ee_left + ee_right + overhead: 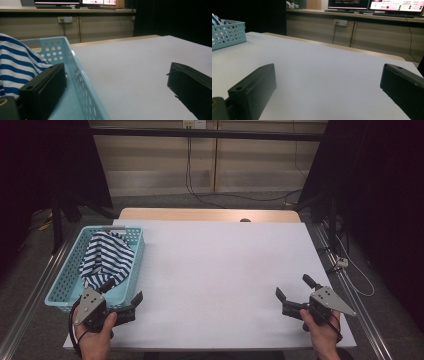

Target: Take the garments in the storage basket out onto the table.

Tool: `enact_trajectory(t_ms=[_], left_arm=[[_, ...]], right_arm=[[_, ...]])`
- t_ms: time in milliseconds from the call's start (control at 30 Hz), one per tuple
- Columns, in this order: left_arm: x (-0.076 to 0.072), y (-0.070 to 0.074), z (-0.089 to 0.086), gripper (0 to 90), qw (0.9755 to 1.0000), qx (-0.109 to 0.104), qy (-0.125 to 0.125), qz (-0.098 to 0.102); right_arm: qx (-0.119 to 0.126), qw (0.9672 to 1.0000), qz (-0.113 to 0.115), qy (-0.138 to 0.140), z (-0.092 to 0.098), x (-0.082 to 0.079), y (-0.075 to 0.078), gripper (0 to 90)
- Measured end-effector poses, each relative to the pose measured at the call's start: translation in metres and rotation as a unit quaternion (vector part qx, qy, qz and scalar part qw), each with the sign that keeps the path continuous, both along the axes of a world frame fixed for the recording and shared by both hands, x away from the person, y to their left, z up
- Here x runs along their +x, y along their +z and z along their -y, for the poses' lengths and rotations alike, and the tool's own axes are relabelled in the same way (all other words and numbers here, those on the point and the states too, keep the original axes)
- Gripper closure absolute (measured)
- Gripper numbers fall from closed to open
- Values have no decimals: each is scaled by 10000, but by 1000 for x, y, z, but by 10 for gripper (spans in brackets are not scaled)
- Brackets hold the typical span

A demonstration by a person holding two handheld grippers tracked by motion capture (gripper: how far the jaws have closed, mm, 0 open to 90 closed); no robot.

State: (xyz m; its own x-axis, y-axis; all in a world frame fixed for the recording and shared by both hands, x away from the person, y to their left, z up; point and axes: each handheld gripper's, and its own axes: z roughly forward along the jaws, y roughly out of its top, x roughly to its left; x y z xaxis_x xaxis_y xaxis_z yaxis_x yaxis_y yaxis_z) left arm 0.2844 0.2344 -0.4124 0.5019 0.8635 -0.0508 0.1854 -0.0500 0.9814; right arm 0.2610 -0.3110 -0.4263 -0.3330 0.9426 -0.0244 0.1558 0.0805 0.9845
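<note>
Striped blue-and-white cloth (106,257) sits in the blue basket (64,292) at the tabletop's (220,270) left edge. My left gripper (122,301) is nearest, fingers wide across the basket wall. My right gripper (295,295) waits wide, holding nothing.

A striped cloth (106,257) lies in the perforated basket (59,296) at the table's (225,270) left edge, left gripper (121,297) straddling its near right wall, right gripper (294,292) well apart near the right corner.
</note>
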Motion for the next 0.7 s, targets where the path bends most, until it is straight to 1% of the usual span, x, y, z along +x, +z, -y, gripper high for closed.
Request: enact_trajectory(t_ms=[100, 133, 233, 300, 333, 367, 400, 433, 467, 500, 533, 567, 600, 633, 667, 700], left_arm=[[1, 1, -2, 22, 10000, 12, 62, -29], [2, 1, -4, 22, 9999, -24, 111, -51], [3, 2, -6, 23, 9999, 21, -9, -119], [3, 3, -6, 25, 9999, 37, -40, -119], [4, 4, -7, 24, 9998, 44, -82, -180], [5, 5, -8, 22, 9997, 61, -143, -199], [5, 5, -8, 22, 9997, 61, -143, -199], [6, 7, -9, 22, 9995, 108, -184, -230], [6, 8, -10, 22, 9996, 67, -125, -247], [6, 9, -11, 22, 9995, 64, -134, -268], [6, 9, -11, 23, 9995, 64, -134, -268], [8, 12, -13, 23, 9993, 258, -94, -267], [8, 14, -15, 24, 9991, 334, -2, -245], [8, 14, -15, 23, 9991, 334, -2, -245], [10, 17, -19, 23, 9993, 283, 19, -237], [11, 19, -22, 23, 9993, 230, 32, -279]], right_arm=[[22, 10000, -14, 6, 1, 0, 0, 0], [62, 10000, -7, 21, 0, 0, 0, 0], [67, 10000, -7, -5, 1, 0, 0, 0], [59, 10000, -7, 19, 2, 1, 0, 0], [59, 10000, -20, -2, 1, 1, 0, 0], [88, 10000, -32, -4, 1, 1, 0, 0], [118, 9999, -36, 11, 1, 2, 0, 0], [118, 9999, -36, 11, 1, 2, 0, 0], [133, 9999, -90, 27, 1, 3, -1, 0], [230, 9996, -131, 38, 1, 4, -1, 0], [230, 9996, -131, 38, 1, 4, -1, 0], [208, 9997, -140, 61, 0, 4, -2, 0], [195, 9997, -129, 66, 0, 4, -2, 0], [198, 9997, -129, 83, 0, 4, -2, 0], [184, 9997, -92, 138, 0, 4, -1, 0], [136, 9998, -82, 101, 0, 3, -1, 2]])
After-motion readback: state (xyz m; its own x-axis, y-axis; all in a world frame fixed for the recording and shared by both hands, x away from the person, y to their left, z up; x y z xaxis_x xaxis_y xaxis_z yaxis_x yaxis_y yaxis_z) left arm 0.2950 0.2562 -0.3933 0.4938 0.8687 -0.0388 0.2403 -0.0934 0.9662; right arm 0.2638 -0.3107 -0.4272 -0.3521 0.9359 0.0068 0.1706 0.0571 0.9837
